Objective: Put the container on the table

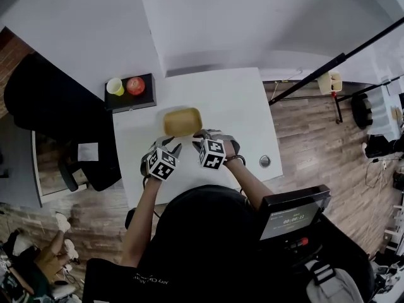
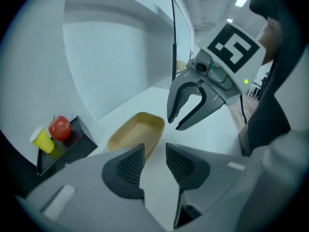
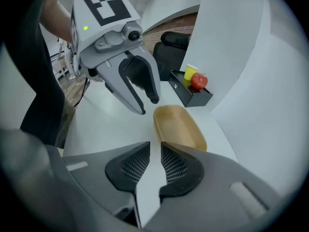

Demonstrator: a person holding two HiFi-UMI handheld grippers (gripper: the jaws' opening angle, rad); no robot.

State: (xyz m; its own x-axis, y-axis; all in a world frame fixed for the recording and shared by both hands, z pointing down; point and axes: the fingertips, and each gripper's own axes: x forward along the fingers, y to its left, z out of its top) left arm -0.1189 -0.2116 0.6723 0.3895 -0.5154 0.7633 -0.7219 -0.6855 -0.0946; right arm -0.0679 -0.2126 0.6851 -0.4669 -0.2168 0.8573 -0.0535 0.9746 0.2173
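Observation:
A tan, shallow oblong container rests empty on the white table, near its middle. Both grippers hover just on the near side of it, apart from it. My left gripper is open, its pads showing only bare table between them. My right gripper is open too, with nothing in its narrow gap. In the left gripper view the container lies just beyond my jaws, and the right gripper hangs above its right end. In the right gripper view the container lies ahead to the right, and the left gripper hangs at its near left.
A black box at the table's far left corner carries a yellow cup and a red apple. A black chair stands left of the table. A small round object lies by the right edge. A black pole slants at right.

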